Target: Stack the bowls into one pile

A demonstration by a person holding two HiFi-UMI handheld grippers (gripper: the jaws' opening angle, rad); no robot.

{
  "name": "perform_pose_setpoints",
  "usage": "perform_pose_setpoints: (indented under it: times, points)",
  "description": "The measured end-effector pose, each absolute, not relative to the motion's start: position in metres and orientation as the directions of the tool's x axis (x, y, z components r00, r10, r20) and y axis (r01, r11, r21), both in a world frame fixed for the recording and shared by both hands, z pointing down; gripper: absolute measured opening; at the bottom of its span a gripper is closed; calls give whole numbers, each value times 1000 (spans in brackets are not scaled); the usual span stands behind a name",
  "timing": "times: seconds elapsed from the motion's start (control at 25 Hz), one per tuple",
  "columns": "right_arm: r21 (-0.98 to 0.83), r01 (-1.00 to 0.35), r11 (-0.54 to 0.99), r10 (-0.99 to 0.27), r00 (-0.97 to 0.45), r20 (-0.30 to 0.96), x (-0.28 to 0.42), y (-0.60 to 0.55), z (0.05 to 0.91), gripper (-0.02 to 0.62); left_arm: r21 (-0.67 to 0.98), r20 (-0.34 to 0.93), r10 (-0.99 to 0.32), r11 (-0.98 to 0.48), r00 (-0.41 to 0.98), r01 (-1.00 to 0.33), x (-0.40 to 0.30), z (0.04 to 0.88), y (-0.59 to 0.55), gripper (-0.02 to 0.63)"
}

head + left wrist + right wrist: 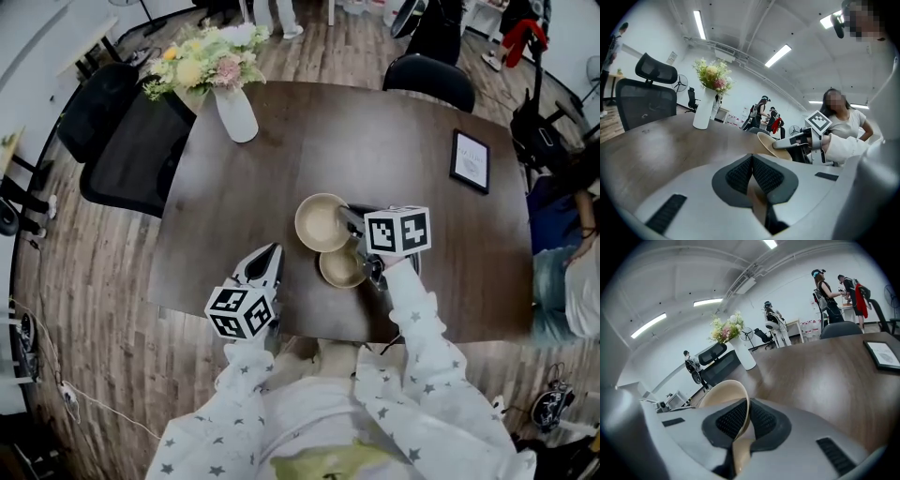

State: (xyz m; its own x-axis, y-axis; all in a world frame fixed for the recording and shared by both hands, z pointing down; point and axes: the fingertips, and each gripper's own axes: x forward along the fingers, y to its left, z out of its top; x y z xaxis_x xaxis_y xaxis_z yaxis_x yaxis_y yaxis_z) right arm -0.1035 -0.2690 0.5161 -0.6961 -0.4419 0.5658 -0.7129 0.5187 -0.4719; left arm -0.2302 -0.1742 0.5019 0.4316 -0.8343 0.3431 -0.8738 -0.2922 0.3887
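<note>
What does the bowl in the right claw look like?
The bowl is round, plain beige and smooth, maybe plastic or ceramic, and it looks empty. The right claw pinches its thin rim between dark ribbed pads. That holds it tipped and seemingly just off the brown table, beside a second bowl of the same colour. Nothing else seems to touch it.

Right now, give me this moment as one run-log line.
right gripper: shut on beige bowl rim, tilted | second bowl: on table | left gripper: shut, empty | stack: not done
</note>
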Motion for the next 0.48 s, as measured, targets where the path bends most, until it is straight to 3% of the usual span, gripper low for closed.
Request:
perform_pose_setpoints:
  times: [0.48]
  points:
    - [-479,-725,495,-395,-678,620,-59,-235,536,37,391,362,-792,-350,492,-851,-187,511,-172,25]
